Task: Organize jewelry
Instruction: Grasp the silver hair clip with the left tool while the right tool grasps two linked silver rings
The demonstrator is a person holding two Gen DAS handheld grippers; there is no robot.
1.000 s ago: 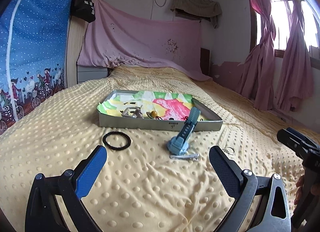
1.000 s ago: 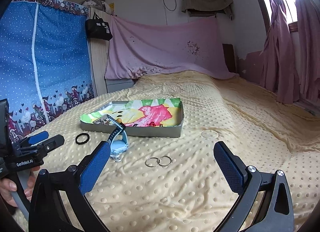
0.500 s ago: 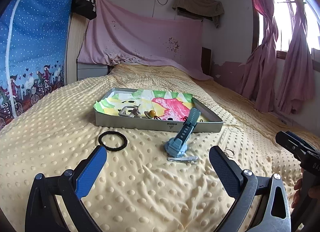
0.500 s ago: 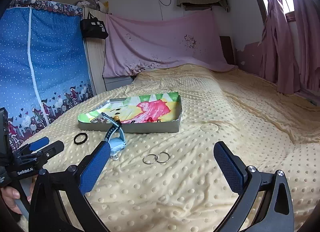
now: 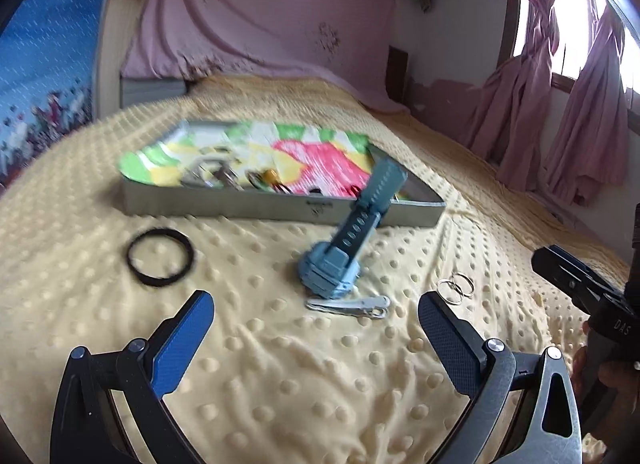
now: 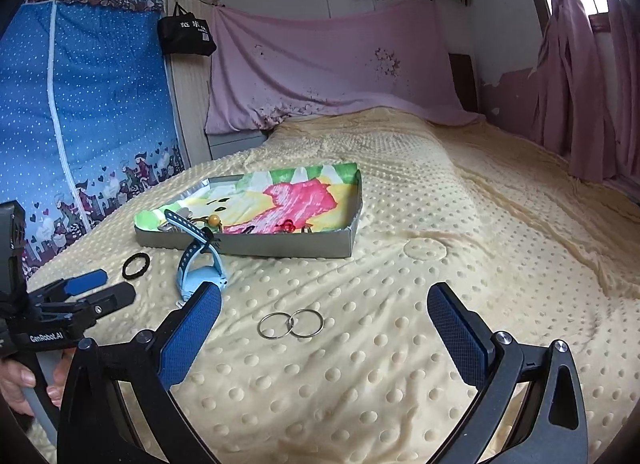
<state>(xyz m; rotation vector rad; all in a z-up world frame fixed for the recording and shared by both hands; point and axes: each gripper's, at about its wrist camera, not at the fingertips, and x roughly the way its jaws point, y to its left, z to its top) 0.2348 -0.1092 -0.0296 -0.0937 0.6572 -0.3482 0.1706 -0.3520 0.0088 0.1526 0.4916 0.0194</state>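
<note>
A grey tray [image 5: 256, 206] with a colourful lining sits on the yellow bedspread and holds several small jewelry pieces; it also shows in the right wrist view [image 6: 280, 246]. A blue watch [image 5: 344, 240] [image 6: 200, 264] leans on the tray's front wall. A black ring [image 5: 160, 253] [image 6: 136, 265], a silver clasp [image 5: 348, 306] and two linked silver rings [image 5: 456, 287] [image 6: 291, 324] lie on the bed. My left gripper [image 5: 316, 320] is open and empty, just short of the clasp. My right gripper [image 6: 324, 312] is open and empty over the silver rings.
The dotted yellow bedspread [image 6: 440, 264] stretches far back and right. A blue patterned wardrobe [image 6: 80, 124] stands on the left, pink curtains [image 6: 580, 84] on the right, a pink cloth [image 6: 320, 76] at the headboard.
Both grippers have moved forward and lower toward the items; the watch, clasp and silver rings sit nearer in view. Both stay open.
</note>
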